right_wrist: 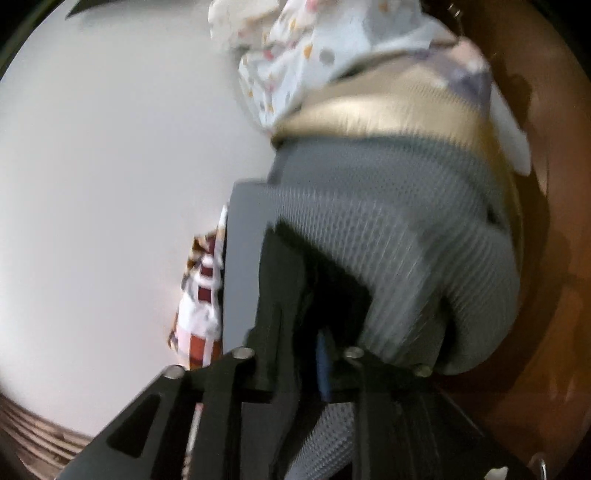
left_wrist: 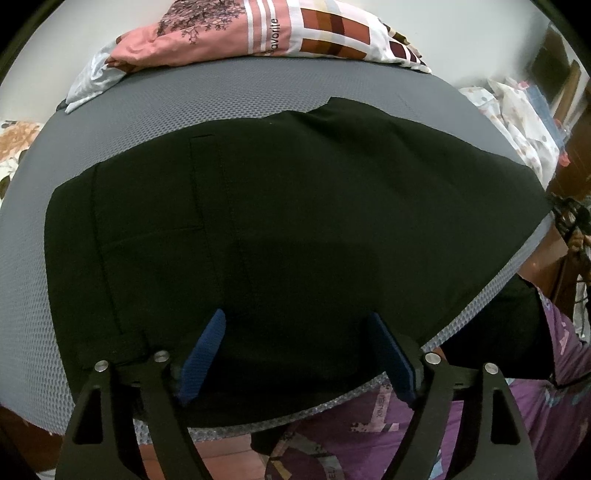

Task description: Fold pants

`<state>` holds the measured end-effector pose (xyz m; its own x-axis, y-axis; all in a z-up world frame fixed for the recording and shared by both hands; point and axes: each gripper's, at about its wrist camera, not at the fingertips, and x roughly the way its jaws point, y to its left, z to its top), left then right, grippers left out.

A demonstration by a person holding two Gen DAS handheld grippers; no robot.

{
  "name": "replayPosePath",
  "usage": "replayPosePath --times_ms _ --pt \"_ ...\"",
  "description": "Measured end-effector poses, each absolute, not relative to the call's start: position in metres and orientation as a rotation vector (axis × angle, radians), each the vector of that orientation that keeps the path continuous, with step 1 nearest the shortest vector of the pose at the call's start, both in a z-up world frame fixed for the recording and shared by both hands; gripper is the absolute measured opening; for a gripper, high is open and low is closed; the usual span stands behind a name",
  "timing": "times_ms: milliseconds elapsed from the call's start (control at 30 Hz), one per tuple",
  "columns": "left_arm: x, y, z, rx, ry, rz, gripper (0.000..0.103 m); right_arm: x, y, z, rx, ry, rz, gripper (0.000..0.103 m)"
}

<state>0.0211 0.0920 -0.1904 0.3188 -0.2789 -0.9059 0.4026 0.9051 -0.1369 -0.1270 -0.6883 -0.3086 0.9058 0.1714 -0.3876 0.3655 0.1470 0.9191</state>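
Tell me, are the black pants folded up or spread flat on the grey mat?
Spread flat. The black pants cover most of the grey mat, one end hanging over its near edge; whether one leg is folded over the other, cannot tell.

Grey mesh mattress (left_wrist: 229, 92) carries black pants (left_wrist: 295, 221) and, seemingly, a patterned quilt (left_wrist: 258, 33).

Your left tool (left_wrist: 295, 354) hangs open over the near edge of the black pants (left_wrist: 288, 221), which cover most of the grey mesh surface (left_wrist: 177, 96). A bare grey strip runs along the far and left sides. A pile of patterned bedding (left_wrist: 266, 29) blocks the far edge, and more cloth (left_wrist: 517, 110) crowds the right. Purple fabric (left_wrist: 535, 406) lies near you.
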Motion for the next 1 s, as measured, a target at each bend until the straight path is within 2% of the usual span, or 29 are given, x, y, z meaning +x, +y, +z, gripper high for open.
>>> replayPosePath --times_ms 167,267,533,767,1000 --pt "0.021 0.091 -0.191 0.135 1.158 -0.455 0.084 -0.147 -0.711 -0.292 1.327 0.48 -0.275 0.024" --pt "0.021 0.092 -0.191 0.131 1.156 -0.46 0.085 -0.144 -0.701 -0.284 1.252 0.521 -0.294 0.033" --pt "0.027 0.114 -0.165 -0.007 1.091 -0.47 0.085 -0.127 -0.631 -0.257 1.157 0.508 -0.136 0.034" --pt "0.031 0.155 -0.133 -0.094 0.934 -0.316 0.085 -0.066 -0.483 -0.221 0.914 0.688 0.328 0.034" --pt "0.028 0.185 -0.147 -0.144 0.973 -0.242 0.085 -0.016 -0.31 -0.208 0.615 0.881 0.657 0.034"
